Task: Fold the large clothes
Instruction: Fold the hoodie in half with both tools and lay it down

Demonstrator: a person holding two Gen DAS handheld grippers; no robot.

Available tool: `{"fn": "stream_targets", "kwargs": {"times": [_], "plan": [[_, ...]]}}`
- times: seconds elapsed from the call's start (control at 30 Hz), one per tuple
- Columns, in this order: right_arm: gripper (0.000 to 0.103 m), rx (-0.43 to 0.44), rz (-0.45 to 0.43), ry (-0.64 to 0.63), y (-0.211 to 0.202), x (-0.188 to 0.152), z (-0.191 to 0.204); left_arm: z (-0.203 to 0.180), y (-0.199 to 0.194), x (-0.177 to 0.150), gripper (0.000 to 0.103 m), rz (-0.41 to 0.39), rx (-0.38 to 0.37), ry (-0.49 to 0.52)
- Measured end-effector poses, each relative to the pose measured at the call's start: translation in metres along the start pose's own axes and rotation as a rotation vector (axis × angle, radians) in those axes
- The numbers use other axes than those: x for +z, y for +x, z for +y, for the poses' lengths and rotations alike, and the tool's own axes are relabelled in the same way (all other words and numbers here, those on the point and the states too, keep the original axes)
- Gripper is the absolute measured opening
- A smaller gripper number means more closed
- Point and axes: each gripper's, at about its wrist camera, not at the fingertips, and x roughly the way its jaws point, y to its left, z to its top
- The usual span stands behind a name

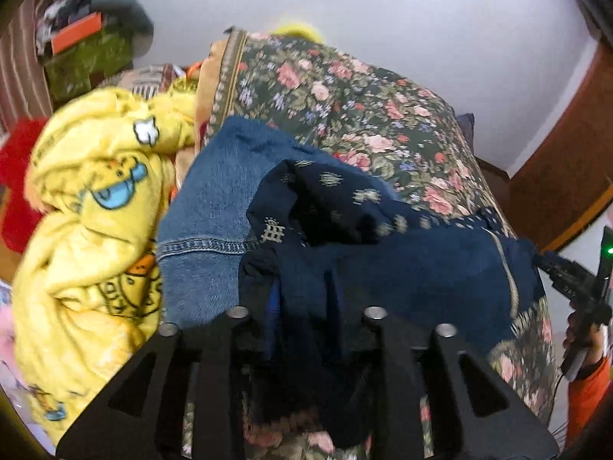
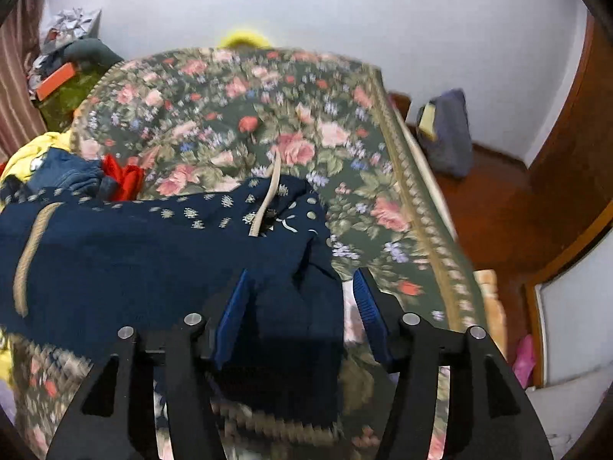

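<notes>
Both grippers, left gripper (image 1: 306,299) and right gripper (image 2: 302,306), are standing partly open around the navy garment (image 2: 134,253) lying on the floral bedspread (image 2: 237,115); smoothing the edge flat before withdrawing is looking wise

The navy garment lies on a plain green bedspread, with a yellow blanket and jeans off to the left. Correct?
Not quite: the bedspread is floral, dark green with pink roses, as the right wrist view shows. The navy garment does lie on it, with the yellow blanket and jeans to the left.

No legible text anywhere
</notes>
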Motion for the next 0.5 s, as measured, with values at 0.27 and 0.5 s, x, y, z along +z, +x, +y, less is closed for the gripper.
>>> {"fn": "stream_targets", "kwargs": {"times": [0.27, 0.5], "plan": [[0.06, 0.156, -0.009, -0.065, -0.057, -0.034, 0.021, -0.031, -0.063, -0.028, 0.066, -0.132, 0.053, 0.156], [0.06, 0.188, 0.026, -0.143, -0.053, -0.058, 0.054, -0.058, -0.038, -0.07, 0.067, -0.02, 0.051, 0.277]]}}
